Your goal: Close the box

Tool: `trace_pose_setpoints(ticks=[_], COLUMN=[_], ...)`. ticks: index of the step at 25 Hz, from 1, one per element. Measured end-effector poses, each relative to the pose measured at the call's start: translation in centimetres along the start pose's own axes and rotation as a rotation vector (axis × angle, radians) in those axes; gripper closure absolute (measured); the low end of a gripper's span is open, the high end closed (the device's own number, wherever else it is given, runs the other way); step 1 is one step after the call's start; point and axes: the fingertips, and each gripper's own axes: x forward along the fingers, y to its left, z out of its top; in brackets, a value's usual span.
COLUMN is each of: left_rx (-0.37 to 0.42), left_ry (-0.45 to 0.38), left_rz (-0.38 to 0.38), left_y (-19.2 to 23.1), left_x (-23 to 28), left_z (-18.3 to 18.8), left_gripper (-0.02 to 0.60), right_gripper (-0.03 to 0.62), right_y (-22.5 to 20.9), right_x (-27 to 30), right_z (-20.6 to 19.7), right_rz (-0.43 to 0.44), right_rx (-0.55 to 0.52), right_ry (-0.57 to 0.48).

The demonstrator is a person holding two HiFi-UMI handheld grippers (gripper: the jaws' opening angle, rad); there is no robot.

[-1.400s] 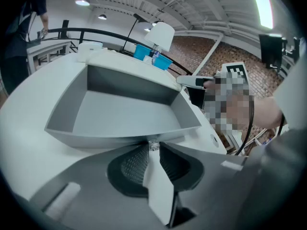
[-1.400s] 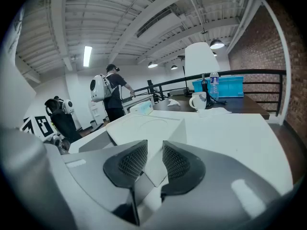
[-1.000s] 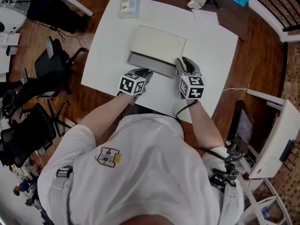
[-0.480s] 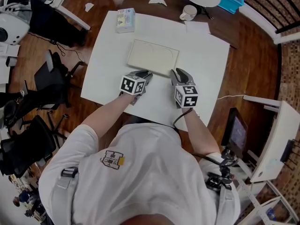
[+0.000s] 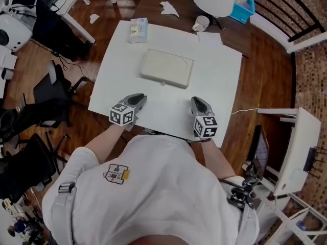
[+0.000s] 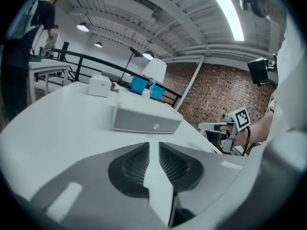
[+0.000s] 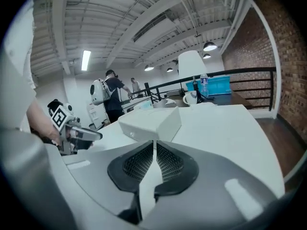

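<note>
1. The box [image 5: 167, 68] lies flat in the middle of the white worktop [image 5: 219, 86]. Its lid is down, and I see no gap along the front edge.
2. The left gripper [image 5: 137, 99] is low near the edge of the worktop closest to the person. It is well apart from the box.
3. Its fingers [image 6: 136, 164] are a little way apart. Only bare worktop shows between them, so they hold nothing.
4. The right gripper [image 5: 198, 104] is near that same edge, on the other side. It is also well apart from the box.
5. Its fingers [image 7: 168, 163] are closing. Only a thin slit is left between them, and nothing is in that slit.
6. A small carton [image 5: 138, 29] sits at the far left corner and a cup [image 5: 203, 22] stands just past the far edge. Neither one is near the box.
7. I think the closing job looks done, because the lid is flat and nobody is touching it.
8. I can't tell if the little catch on the front is snapped shut.
9. If it isn't, the next move would be to reach forward and press gently on the front of the lid. If it is, both grippers can just rest.
</note>
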Motion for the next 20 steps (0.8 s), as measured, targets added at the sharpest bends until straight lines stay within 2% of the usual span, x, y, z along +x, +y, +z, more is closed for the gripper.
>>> trace_pose_setpoints(ticks=[2,5,8,14,20], left_rx=[0.014,0.044,0.059,0.054,0.095], left_ry=[-0.028,-0.034,-0.039,-0.038,-0.003], left_rz=[0.047,0.084,0.079,0.051,0.033], left_y=[2.2,4.7,5.9,5.9,5.5], left_x=[-1.6,-2.6,-2.6,-2.5,-2.2], left_z=[-0.2,-0.7,-1.0,-1.8,-1.9], left_gripper=[0.575,0.581,0.581,0.583,0.583], right_gripper=[0.586,0.594,0.594,0.595,0.597], right_y=[1.1,2.1,2.3,1.9,1.9], right_x=[-1.3,-2.9,-3.5,-4.1,-4.1], right_z=[-2.2,-5.8,-8.0,-8.9,-9.0], right_rz=[0.002,-0.013,-0.032,-0.064,-0.080], right_rx=[-0.037,-0.032,0.012,0.057,0.069], right_ry=[0.027,0.080,0.099,0.101,0.108])
